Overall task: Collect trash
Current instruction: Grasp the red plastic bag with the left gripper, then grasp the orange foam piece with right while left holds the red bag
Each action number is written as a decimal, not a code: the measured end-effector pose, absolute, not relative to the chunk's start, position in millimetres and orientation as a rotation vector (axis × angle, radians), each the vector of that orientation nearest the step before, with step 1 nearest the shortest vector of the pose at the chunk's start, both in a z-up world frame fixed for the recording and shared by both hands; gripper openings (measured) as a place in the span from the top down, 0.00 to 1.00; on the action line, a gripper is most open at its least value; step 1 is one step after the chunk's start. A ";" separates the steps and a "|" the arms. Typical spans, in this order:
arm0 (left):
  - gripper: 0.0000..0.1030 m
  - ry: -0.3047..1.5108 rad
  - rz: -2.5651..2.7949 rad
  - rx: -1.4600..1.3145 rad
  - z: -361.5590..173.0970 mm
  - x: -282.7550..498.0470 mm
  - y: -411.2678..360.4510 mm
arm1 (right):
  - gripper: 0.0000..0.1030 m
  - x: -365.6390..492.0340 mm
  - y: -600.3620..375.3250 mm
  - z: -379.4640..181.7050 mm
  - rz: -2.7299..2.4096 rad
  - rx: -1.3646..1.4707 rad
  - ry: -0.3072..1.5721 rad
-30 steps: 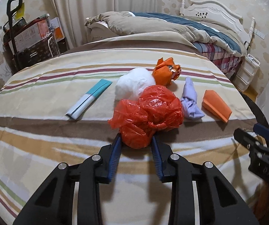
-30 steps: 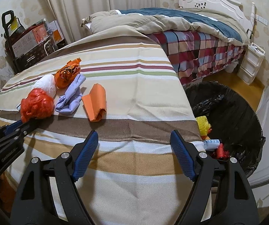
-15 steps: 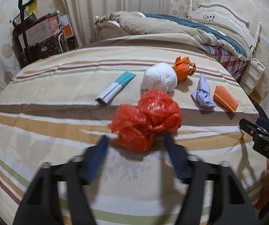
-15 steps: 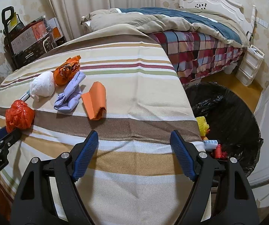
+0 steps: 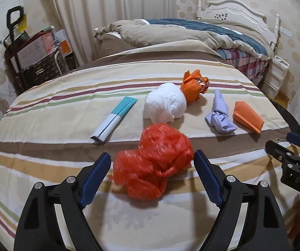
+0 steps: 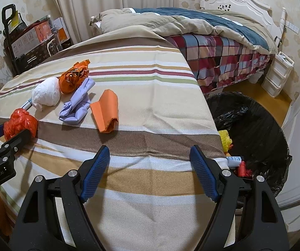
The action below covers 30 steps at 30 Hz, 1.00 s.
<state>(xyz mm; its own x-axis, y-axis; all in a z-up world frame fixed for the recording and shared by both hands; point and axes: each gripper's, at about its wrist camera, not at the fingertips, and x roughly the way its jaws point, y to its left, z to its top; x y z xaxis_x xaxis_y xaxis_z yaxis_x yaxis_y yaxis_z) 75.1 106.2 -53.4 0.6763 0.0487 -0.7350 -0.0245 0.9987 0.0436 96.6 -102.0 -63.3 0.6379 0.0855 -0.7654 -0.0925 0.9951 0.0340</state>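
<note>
Since one second ago, our left gripper (image 5: 152, 165) has let go of the red plastic bag (image 5: 154, 161) and spread its jaws; the bag lies between them on the striped cloth (image 5: 45, 125), untouched. Beyond it we see a white wad (image 5: 165, 105), a teal-and-white folded paper (image 5: 114, 119), a lavender crumple (image 5: 220, 115) and an orange folded paper (image 5: 247, 117).

From the right wrist, our right gripper (image 6: 150, 167) hangs released above bare cloth, grasping nothing. A black-lined bin (image 6: 259, 125) stands beside the cloth's edge.

light: warm, even indoor – we see soft shadows | blur: red bag (image 5: 153, 161) smeared | edges: fisheye bend, dark corners
</note>
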 end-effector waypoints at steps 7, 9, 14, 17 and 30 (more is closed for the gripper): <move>0.42 0.852 0.019 0.001 -57.5 76.1 109.2 | 0.25 94.7 -96.7 -64.1 0.108 -0.037 0.879; 0.43 0.849 0.018 -0.003 -57.4 74.4 109.9 | 0.25 94.4 -94.4 -64.0 0.117 -0.043 0.882; 0.43 0.835 0.038 -0.025 -55.1 70.3 114.5 | 0.25 102.1 -84.4 -63.4 0.149 -0.044 0.889; 0.43 0.835 0.050 -0.045 -54.7 69.7 119.7 | 0.25 109.6 -78.1 -62.7 0.169 -0.045 0.893; 0.43 0.841 0.109 -0.112 -55.7 69.9 140.9 | 0.64 146.9 -54.2 -60.3 0.168 -0.082 0.893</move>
<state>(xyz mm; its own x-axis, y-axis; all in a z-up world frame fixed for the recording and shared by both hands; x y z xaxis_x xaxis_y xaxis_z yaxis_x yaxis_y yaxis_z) 69.9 140.9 -55.7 0.6615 0.0519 -0.7482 -0.1405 0.9885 -0.0556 146.9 -54.2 -60.3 0.6146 0.1113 -0.7809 -0.1800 0.9837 -0.0014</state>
